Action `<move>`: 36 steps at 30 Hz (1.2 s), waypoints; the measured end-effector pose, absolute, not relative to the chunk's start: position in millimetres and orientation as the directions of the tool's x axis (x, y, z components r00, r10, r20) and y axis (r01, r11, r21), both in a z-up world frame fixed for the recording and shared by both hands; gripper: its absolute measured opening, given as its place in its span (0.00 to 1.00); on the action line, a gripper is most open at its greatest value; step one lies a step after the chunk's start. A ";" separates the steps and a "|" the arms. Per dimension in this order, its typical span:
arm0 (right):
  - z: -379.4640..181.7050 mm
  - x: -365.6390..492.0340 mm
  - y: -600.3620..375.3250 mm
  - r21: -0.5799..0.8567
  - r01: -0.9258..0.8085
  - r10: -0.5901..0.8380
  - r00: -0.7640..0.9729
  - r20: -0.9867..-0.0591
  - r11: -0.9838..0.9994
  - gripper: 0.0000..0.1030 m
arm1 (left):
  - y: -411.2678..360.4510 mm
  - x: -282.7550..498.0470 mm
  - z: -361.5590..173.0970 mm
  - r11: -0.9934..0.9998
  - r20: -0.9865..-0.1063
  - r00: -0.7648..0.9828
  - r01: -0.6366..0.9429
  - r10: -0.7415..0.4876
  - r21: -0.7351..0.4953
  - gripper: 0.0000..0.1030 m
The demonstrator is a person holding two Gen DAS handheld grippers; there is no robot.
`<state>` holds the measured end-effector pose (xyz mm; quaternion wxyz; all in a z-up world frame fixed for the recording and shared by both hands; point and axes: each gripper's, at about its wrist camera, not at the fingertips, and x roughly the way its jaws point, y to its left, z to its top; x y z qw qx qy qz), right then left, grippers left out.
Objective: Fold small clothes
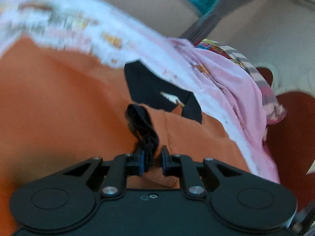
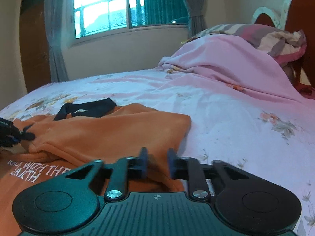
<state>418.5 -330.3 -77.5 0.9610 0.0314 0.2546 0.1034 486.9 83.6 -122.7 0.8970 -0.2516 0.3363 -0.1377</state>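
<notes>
Now we grip the orange shirt (image 2: 110, 129) with both tools on the bed (image 2: 226, 118).
Left gripper (image 1: 152, 162) pinches its black collar trim (image 1: 143, 129); right gripper (image 2: 157, 162), narrowly parted, straddles an orange fold near the bed's front edge.

Floral bedsheet (image 1: 65, 25) smearing into blur in your left view. Left gripper (image 2: 11, 135) running off frame edge. Orange shirt (image 2: 110, 135) print lettering (image 2: 33, 172) getting cut off, partly unreadable.
</notes>
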 end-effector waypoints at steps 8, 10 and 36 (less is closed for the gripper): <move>-82.2 420.7 -331.7 0.094 -0.179 0.201 0.835 -0.513 0.979 0.13 | 83.9 471.9 -123.2 0.881 -0.509 0.778 0.117 -0.369 -0.459 0.11; -77.5 418.0 -333.6 0.091 -0.179 0.201 0.854 -0.481 0.980 0.13 | 82.1 475.6 -120.5 0.896 -0.529 0.770 0.124 -0.358 -0.426 0.12; -57.2 384.5 -376.1 0.216 -0.177 0.272 0.768 -0.580 0.960 0.91 | 114.0 363.6 -96.4 0.998 -0.602 0.798 0.060 -0.029 0.031 0.86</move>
